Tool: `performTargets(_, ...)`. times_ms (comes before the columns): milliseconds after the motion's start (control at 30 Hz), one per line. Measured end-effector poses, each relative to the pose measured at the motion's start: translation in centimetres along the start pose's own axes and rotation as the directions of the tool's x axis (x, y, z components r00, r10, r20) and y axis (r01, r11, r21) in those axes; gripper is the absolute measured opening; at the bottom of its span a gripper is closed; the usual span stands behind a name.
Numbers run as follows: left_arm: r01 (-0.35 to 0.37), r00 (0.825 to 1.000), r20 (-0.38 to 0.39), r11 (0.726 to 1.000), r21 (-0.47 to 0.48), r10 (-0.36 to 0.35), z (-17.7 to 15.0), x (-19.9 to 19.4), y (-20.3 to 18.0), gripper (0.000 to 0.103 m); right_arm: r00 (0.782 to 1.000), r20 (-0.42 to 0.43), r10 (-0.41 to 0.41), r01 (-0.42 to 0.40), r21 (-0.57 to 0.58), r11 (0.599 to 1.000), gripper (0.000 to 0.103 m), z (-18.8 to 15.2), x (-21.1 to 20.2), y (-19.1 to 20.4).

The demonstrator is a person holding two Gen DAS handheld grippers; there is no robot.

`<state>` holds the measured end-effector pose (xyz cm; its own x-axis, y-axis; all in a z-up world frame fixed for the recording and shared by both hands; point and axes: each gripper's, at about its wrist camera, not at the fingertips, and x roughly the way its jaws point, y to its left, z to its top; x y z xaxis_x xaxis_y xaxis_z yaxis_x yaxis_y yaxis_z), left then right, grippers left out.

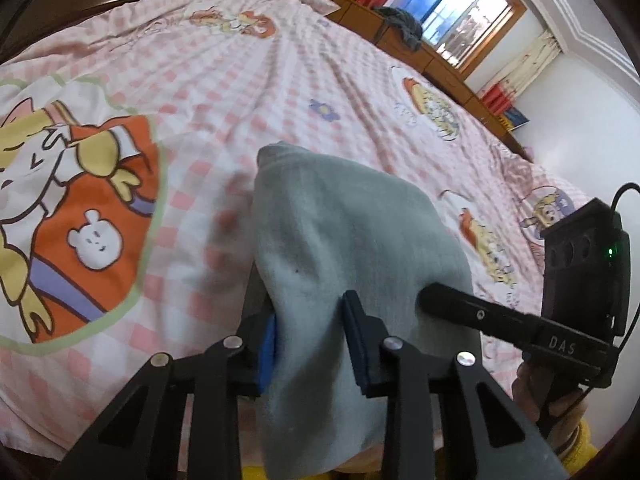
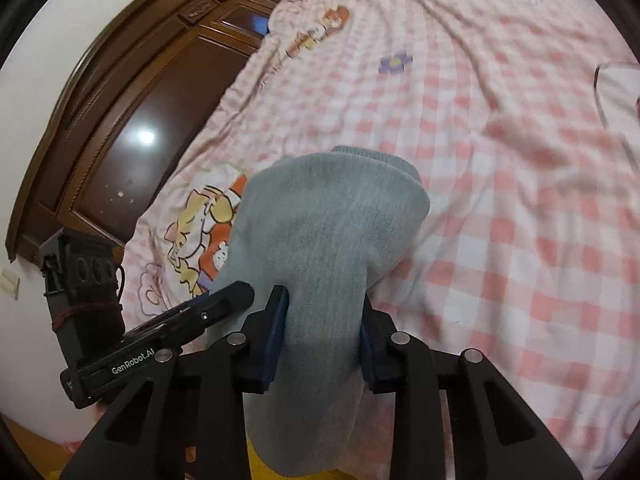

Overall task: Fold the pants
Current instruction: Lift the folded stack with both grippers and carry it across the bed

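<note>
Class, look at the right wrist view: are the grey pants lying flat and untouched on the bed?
No: the grey pants are bunched up and pinched between the blue pads of the right gripper, above the checked bedsheet.

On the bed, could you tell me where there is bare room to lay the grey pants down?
The checked bedspread lies bare ahead of the grey pants, between the large cartoon print and the smaller prints. It is crowded only near the left gripper and right gripper, both clamping cloth.
</note>
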<state>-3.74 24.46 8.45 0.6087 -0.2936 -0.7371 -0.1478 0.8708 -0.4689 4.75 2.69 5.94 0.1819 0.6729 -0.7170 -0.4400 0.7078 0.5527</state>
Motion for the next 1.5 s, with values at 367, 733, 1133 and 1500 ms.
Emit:
performTargets(367, 0.106, 0.994, 0.009, 0.99, 0.095, -0.107, 0.3, 0.3, -8.0, 0.031, 0.992, 0.108, -0.063, 0.065, -0.016, 0.998, 0.032, -0.2, -8.3, -2.3)
performTargets(733, 0.193, 0.98, -0.08, 0.958, 0.213, -0.179, -0.5, 5.9, -18.9, 0.032, 0.967, 0.181, -0.18, 0.174, 0.046, 0.984, 0.032, -0.9, -16.1, -9.5)
performTargets(1133, 0.223, 0.971, -0.149, 0.927, 0.3, -0.186, -0.6, 13.8, -27.0, 0.032, 0.951, 0.202, -0.233, 0.211, 0.123, 0.97, 0.032, 0.2, -19.9, -18.8)
performTargets(1500, 0.157, 0.972, -0.222, 0.918, 0.364, -0.078, -2.3, 20.0, -27.6, 0.032, 0.919, 0.095, -0.382, 0.373, 0.104, 0.922, 0.04, -0.7, -16.1, -24.3)
